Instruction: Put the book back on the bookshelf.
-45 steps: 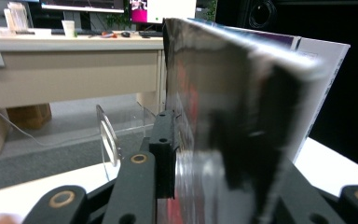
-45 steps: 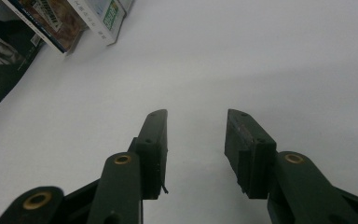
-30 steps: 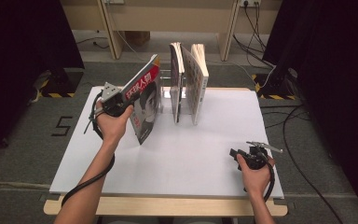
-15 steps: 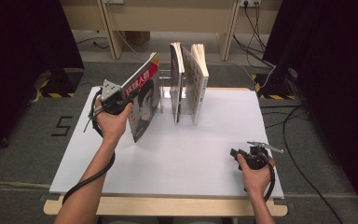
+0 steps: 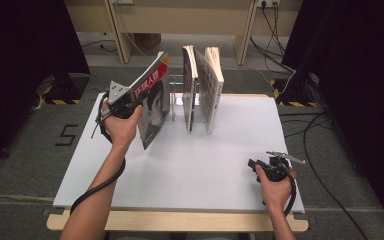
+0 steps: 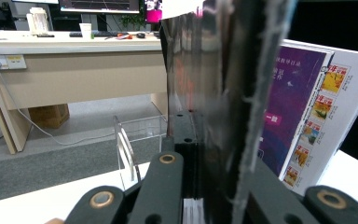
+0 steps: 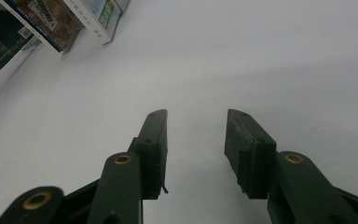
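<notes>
Left gripper (image 5: 130,105) jaws clamp one red-titled magazine (image 5: 152,102), tilted, upper left of centre. Two more magazines (image 5: 202,87) stand in the clear rack (image 6: 130,144). Right gripper (image 5: 260,167) jaws open, empty, on the white worktop (image 5: 195,170).

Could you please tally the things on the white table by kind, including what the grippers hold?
Magazines: 3, namely the red-and-black cover magazine clamped in the left gripper and two upright magazines in the rack
Clear acrylic rack: 1
Black two-jaw grippers: 2, the right gripper open and empty
Total: 6
</notes>
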A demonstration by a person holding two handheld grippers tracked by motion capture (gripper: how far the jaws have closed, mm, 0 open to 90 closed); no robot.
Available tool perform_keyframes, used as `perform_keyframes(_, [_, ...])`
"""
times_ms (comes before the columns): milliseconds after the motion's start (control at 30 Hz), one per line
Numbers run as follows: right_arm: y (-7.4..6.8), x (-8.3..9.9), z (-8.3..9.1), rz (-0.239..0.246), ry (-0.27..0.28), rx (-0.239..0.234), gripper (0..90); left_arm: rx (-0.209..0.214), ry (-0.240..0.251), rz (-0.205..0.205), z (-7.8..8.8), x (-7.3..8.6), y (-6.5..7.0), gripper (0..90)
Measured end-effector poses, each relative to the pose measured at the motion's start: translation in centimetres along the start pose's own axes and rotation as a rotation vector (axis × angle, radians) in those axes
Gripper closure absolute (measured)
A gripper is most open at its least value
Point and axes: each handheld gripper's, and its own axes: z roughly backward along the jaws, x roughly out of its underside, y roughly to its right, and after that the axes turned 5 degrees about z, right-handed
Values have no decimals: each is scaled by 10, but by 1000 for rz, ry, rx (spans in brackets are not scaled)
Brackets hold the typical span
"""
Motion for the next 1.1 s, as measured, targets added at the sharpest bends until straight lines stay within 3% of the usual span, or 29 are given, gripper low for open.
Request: perform_keyframes(1100, [-1, 0, 1, 0, 7, 8, 596, -12, 28, 3, -17, -14, -1, 865])
